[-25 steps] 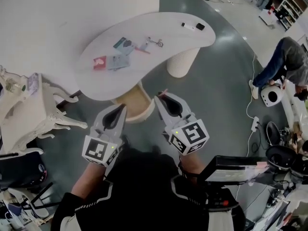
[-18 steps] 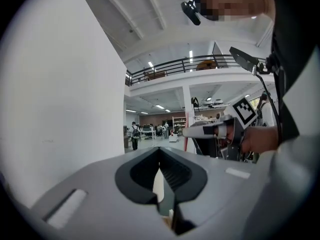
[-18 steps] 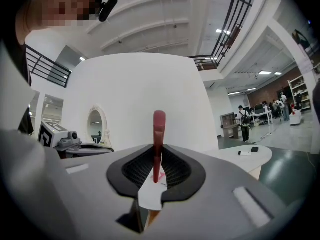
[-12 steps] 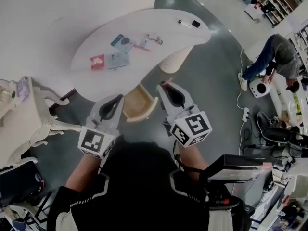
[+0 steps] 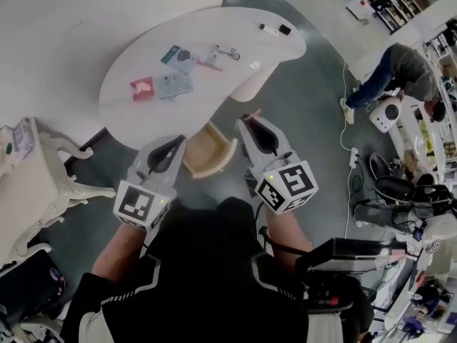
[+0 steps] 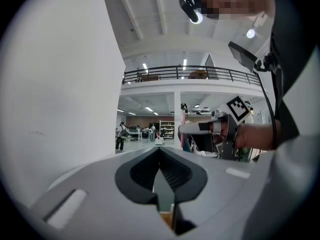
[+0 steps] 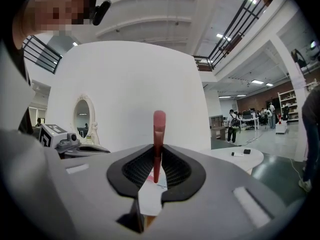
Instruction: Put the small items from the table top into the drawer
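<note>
left gripper (image 6: 160, 150): jaws pressed together, tips meet, nothing between them. In the head view it is held out in front of the person, left of the drawer.
right gripper (image 7: 158, 148): pinching a pink stick (image 7: 158, 129). The stick's lower end sits between the pads and the rest stands upright past the tips.
pink stick, place: the head view shows it at the right gripper's tip, above the grey floor (image 5: 300, 120). It is just beside the drawer's right side, off the table's near edge, and not in the drawer.
drawer (image 5: 209, 151): wooden, pulled open under the table's near edge, between the two grippers' tips. Contents too small to tell.
table (image 5: 235, 27): white curved top on a ribbed white pedestal (image 5: 251, 86).
red packet (image 5: 141, 88): near the table's left end, toward the near edge.
blue-grey card (image 5: 173, 86): just beside the red packet, on its right.
teal card (image 5: 171, 53): left of middle, toward the far edge. A dark small piece (image 5: 184, 56) is next to it; cannot tell if they touch.
small metal tool (image 5: 230, 52): middle of the top.
thin pink strip (image 5: 209, 66): just beside the small metal tool, on its near side.
white piece (image 5: 269, 28), black piece (image 5: 285, 28): side by side at the table's right end.
surroundings: ornate white side table (image 5: 43, 177) at left. Bent-over person (image 5: 400, 66) at far right, well apart from the table.
</note>
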{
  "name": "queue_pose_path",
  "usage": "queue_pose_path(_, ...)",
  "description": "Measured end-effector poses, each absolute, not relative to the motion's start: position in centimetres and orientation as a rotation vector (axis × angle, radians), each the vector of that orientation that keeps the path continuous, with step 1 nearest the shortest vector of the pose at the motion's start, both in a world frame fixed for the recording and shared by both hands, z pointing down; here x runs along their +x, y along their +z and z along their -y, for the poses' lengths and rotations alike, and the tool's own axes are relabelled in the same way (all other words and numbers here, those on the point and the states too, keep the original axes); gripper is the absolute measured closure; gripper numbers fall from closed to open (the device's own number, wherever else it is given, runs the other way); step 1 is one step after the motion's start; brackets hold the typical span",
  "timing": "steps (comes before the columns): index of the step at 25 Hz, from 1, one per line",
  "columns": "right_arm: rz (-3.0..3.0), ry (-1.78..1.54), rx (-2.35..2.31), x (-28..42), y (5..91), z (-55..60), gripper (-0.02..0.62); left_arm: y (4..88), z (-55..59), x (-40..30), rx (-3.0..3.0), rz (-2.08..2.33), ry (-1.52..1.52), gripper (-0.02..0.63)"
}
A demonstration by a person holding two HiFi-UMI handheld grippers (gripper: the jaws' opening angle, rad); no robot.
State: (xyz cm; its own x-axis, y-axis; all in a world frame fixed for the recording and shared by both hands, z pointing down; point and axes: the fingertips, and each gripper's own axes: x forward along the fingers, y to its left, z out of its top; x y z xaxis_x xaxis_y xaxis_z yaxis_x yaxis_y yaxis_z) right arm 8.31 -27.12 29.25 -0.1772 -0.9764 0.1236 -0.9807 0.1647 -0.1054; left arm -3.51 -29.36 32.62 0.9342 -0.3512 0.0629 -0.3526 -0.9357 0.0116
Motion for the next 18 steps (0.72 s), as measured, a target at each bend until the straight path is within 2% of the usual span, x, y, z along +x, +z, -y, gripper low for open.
queue_pose_path(18, 2.362, 0.505, 1.569, 9.6, 42.7, 31.4, 0.545, 41.6, 30.1, 0.8, 2.902, 0.620, 0.333, 0.606)
